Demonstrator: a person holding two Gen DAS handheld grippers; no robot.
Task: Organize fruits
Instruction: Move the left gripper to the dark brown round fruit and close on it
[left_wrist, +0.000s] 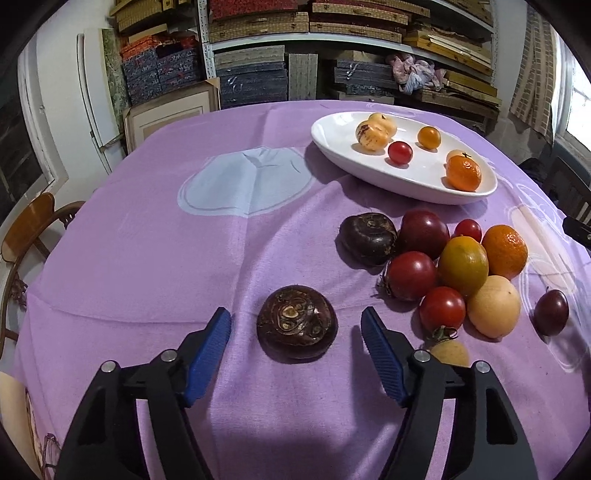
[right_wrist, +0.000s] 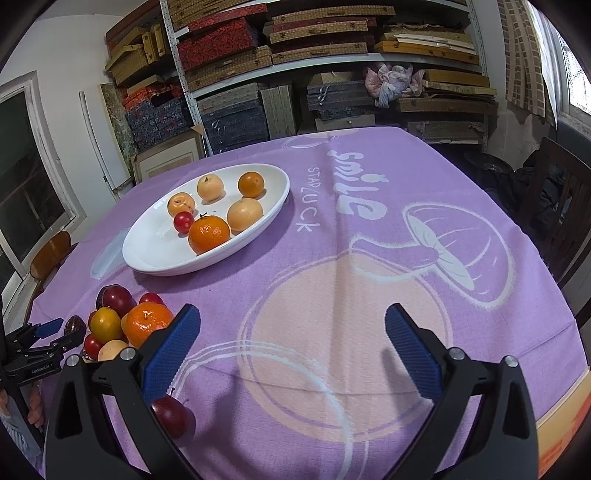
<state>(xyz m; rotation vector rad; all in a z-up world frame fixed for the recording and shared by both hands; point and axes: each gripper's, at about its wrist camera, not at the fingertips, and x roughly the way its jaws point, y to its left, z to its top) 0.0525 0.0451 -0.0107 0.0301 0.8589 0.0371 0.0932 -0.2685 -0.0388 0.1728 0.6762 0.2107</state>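
Note:
A white oval plate (left_wrist: 332, 142) (right_wrist: 147, 254) holds several fruits, among them an orange mandarin (left_wrist: 463, 172) (right_wrist: 208, 233) and a small red tomato (left_wrist: 400, 152) (right_wrist: 183, 221). A pile of loose fruit (left_wrist: 461, 264) (right_wrist: 127, 321) lies on the purple cloth near the plate. My left gripper (left_wrist: 295, 332) is open, its blue fingers on either side of a dark brown water chestnut (left_wrist: 296, 326) on the cloth. A second chestnut (left_wrist: 367, 239) lies by the pile. My right gripper (right_wrist: 291, 339) is open and empty above the cloth. A dark red plum (right_wrist: 173, 415) lies beside its left finger.
The round table is covered by a purple printed cloth (left_wrist: 147, 258) (right_wrist: 369, 258). Wooden chairs (left_wrist: 33, 229) (right_wrist: 561, 206) stand at the left and right. Shelves of stacked boxes (left_wrist: 295, 55) fill the back wall. The left gripper shows at the left edge of the right wrist view (right_wrist: 48, 339).

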